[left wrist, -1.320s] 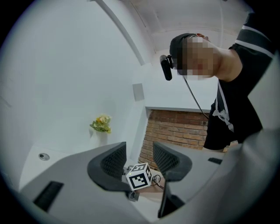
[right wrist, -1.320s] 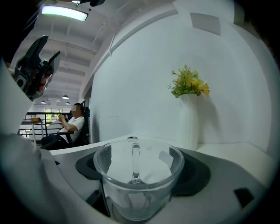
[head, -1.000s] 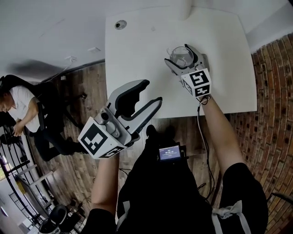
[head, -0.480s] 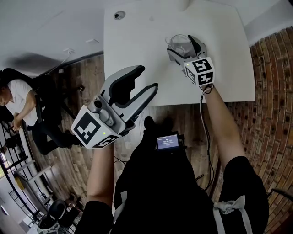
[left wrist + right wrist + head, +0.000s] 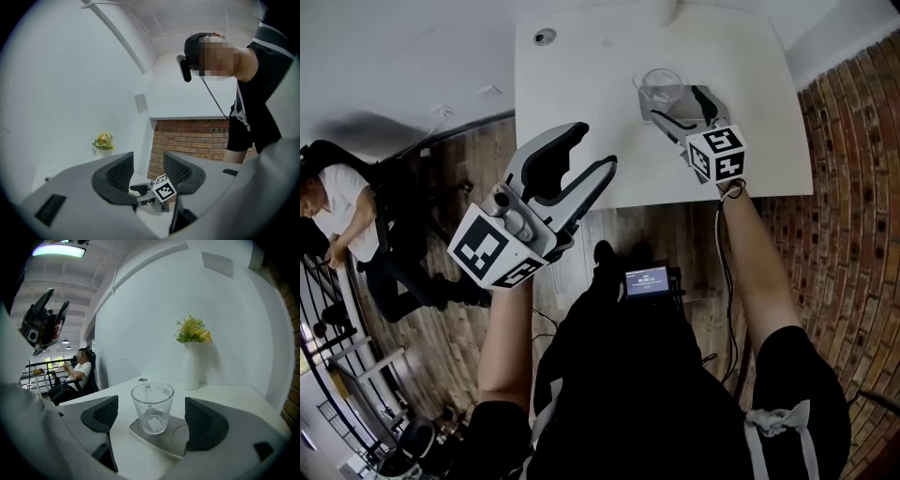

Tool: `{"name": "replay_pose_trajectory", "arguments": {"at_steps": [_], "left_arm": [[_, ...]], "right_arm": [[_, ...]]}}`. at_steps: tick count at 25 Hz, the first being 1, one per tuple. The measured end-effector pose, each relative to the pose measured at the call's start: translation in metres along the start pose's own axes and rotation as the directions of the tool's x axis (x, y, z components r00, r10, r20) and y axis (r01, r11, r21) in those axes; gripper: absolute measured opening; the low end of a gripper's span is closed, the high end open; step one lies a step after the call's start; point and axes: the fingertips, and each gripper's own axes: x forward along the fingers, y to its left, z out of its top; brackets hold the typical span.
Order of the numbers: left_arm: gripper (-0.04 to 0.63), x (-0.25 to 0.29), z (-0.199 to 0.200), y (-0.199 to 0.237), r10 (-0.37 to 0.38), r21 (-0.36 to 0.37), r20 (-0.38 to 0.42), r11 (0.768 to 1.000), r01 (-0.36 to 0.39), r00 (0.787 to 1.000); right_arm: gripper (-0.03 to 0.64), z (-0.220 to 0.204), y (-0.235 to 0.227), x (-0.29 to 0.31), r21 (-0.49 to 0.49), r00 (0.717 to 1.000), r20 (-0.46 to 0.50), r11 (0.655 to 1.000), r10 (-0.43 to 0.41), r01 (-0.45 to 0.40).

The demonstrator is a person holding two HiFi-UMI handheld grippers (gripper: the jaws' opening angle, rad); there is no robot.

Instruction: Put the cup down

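On the white counter [image 5: 581, 84], near its right-hand part, a clear glass cup [image 5: 151, 405] stands upright on a flat grey coaster [image 5: 174, 442]. It has a handle on its far side and nothing visible inside it. The right gripper [image 5: 675, 99] reaches in low over the counter with its jaws spread wide, one to either side of the cup. In the right gripper view both dark pads [image 5: 200, 417] stand clear of the glass with a gap on each side, so the cup is released and rests on the coaster alone.

Behind the cup, a tall white vase [image 5: 191, 367] with yellow flowers [image 5: 193, 330] stands by the white wall. A small round grommet [image 5: 545, 37] sits in the counter's far left corner.

The left gripper [image 5: 592, 150] is held up off the counter, over its near edge and the wooden floor [image 5: 478, 178], well apart from the cup. Its jaws are open too and grasp nothing; the left gripper view shows only the right gripper's marker cube [image 5: 164, 190] far off between them.

A brick wall [image 5: 853, 187] runs along the right. A seated person [image 5: 342, 216] is at the far left of the room.
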Motion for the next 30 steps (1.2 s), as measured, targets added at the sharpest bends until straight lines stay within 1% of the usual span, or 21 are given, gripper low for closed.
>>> {"name": "replay_pose_trajectory", "arguments": {"at_steps": [3, 5, 8, 11, 12, 13, 15, 16, 20, 23, 27, 30], "left_arm": [[0.193, -0.001, 0.002, -0.003, -0.001, 0.013, 0.005, 1.0, 0.001, 1.0], [0.193, -0.003, 0.001, -0.007, -0.002, 0.019, 0.005, 1.0, 0.002, 1.0], [0.193, -0.007, -0.002, -0.013, -0.006, 0.018, 0.003, 1.0, 0.006, 1.0], [0.193, -0.011, -0.002, -0.017, -0.01, 0.017, -0.002, 1.0, 0.01, 1.0], [0.193, -0.013, -0.002, -0.019, -0.012, 0.017, -0.004, 1.0, 0.012, 1.0], [0.193, -0.015, -0.001, -0.02, -0.014, 0.018, -0.005, 1.0, 0.014, 1.0], [0.193, -0.017, -0.001, -0.024, -0.026, 0.021, -0.01, 0.999, 0.026, 1.0], [0.193, -0.018, -0.001, -0.027, -0.035, 0.025, -0.015, 0.999, 0.035, 0.999], [0.193, -0.02, -0.004, -0.039, -0.065, 0.031, -0.031, 0.997, 0.066, 0.997], [0.193, -0.022, -0.006, -0.047, -0.075, 0.026, -0.03, 0.997, 0.075, 0.997], [0.192, -0.028, -0.009, -0.058, -0.078, 0.018, -0.024, 0.997, 0.078, 0.997], [0.193, -0.037, -0.011, -0.064, -0.068, 0.006, -0.017, 0.998, 0.068, 0.998]], "right_arm": [[0.439, 0.009, 0.002, -0.023, 0.033, 1.0, 0.015, 0.999, -0.014, 0.013], [0.439, 0.014, 0.007, -0.04, 0.073, 1.0, 0.023, 0.997, -0.006, 0.004], [0.439, 0.024, 0.019, -0.065, 0.176, 0.998, 0.054, 0.984, 0.024, -0.033], [0.434, 0.04, 0.029, -0.092, 0.292, 0.991, 0.124, 0.953, 0.04, -0.075], [0.419, 0.047, 0.033, -0.102, 0.325, 0.988, 0.152, 0.941, 0.041, -0.09], [0.38, 0.053, 0.037, -0.112, 0.352, 0.983, 0.18, 0.931, 0.04, -0.102], [0.232, 0.068, 0.044, -0.132, 0.384, 0.972, 0.233, 0.915, 0.032, -0.122], [0.182, 0.075, 0.049, -0.142, 0.392, 0.966, 0.257, 0.91, 0.029, -0.132], [0.04, 0.098, 0.069, -0.173, 0.389, 0.951, 0.306, 0.908, 0.033, -0.156], [0.014, 0.108, 0.089, -0.187, 0.37, 0.944, 0.322, 0.909, 0.068, -0.192], [0.012, 0.116, 0.112, -0.2, 0.343, 0.934, 0.339, 0.911, 0.109, -0.231], [0.012, 0.115, 0.122, -0.206, 0.348, 0.932, 0.349, 0.911, 0.095, -0.223]]}}
